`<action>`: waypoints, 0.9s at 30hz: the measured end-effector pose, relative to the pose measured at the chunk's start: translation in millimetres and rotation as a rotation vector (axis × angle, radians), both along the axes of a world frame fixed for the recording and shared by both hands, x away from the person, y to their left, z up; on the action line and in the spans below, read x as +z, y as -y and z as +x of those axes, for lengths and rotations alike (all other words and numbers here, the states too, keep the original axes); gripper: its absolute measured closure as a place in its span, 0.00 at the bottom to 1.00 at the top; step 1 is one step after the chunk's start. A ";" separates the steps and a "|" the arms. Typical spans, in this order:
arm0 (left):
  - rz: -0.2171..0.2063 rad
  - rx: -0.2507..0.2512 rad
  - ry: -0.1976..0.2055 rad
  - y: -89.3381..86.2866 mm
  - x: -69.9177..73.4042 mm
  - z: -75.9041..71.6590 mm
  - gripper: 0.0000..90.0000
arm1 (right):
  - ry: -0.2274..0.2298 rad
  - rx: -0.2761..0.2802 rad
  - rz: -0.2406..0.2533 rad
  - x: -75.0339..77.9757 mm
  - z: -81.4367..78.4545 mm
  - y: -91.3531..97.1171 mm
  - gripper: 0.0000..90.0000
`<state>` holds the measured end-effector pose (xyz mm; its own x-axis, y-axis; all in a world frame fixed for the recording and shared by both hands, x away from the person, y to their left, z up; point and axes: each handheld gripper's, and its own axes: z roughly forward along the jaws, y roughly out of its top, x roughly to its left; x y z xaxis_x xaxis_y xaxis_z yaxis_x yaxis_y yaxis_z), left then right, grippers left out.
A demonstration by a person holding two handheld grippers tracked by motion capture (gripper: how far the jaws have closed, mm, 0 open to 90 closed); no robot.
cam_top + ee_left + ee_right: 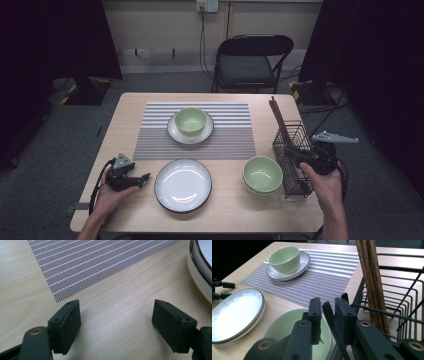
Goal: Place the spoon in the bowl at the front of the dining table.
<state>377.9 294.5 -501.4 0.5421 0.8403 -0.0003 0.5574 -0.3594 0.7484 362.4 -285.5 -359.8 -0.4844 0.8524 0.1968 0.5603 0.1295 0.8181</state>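
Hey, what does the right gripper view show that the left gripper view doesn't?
Right gripper view: a far green bowl on a saucer, a nearer green bowl, chopsticks standing in a wire basket, and the right gripper, fingers narrowly apart. Left gripper view: the left gripper, fingers wide apart over bare wood. Both: the striped placemat, the dark-rimmed white plate and the wooden table.

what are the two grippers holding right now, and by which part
Nothing. The left gripper hangs open over bare wooden table. The right gripper, jaws nearly together with an empty gap, sits beside the black wire basket.
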 end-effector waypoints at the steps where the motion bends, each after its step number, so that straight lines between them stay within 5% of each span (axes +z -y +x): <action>1: 0.000 0.000 0.000 0.0 0.0 0.0 0.25 | -0.001 -0.001 0.000 -1.0 -0.6 0.5 0.84; 20: 0.000 0.000 0.000 0.0 0.0 0.0 0.25 | -0.039 0.004 -0.040 -10.8 -7.4 0.1 0.84; 27: 0.000 0.000 0.000 0.0 0.0 0.0 0.25 | -0.016 0.002 -0.053 -9.5 -8.1 -1.4 0.90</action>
